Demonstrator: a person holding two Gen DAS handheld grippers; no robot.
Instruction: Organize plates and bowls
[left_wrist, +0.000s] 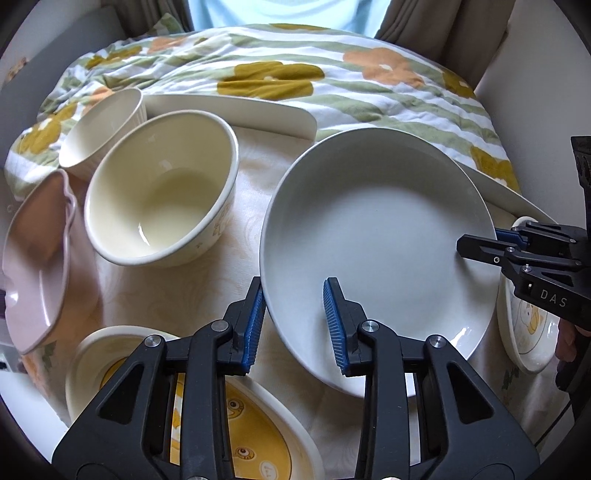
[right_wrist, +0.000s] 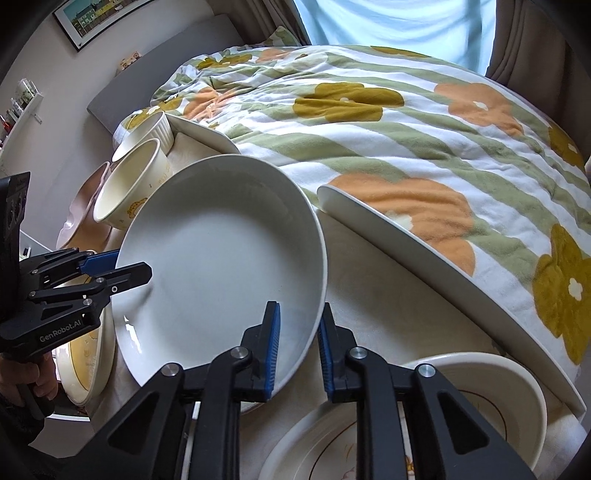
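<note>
Grey plate (left_wrist: 376, 236), round, deep-rimmed and glossy, is sitting tilted on the cream tablecloth (left_wrist: 243, 206), right of 2 cream bowls (left_wrist: 162, 192). Both grippers are clamping its rim, jaws nearly closed: left gripper (left_wrist: 295, 325) near edge, right gripper (right_wrist: 299, 347) right edge.

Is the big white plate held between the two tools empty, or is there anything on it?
Empty. The big white plate shows a bare, glossy inside in both wrist views, with no food or dish on it.
</note>
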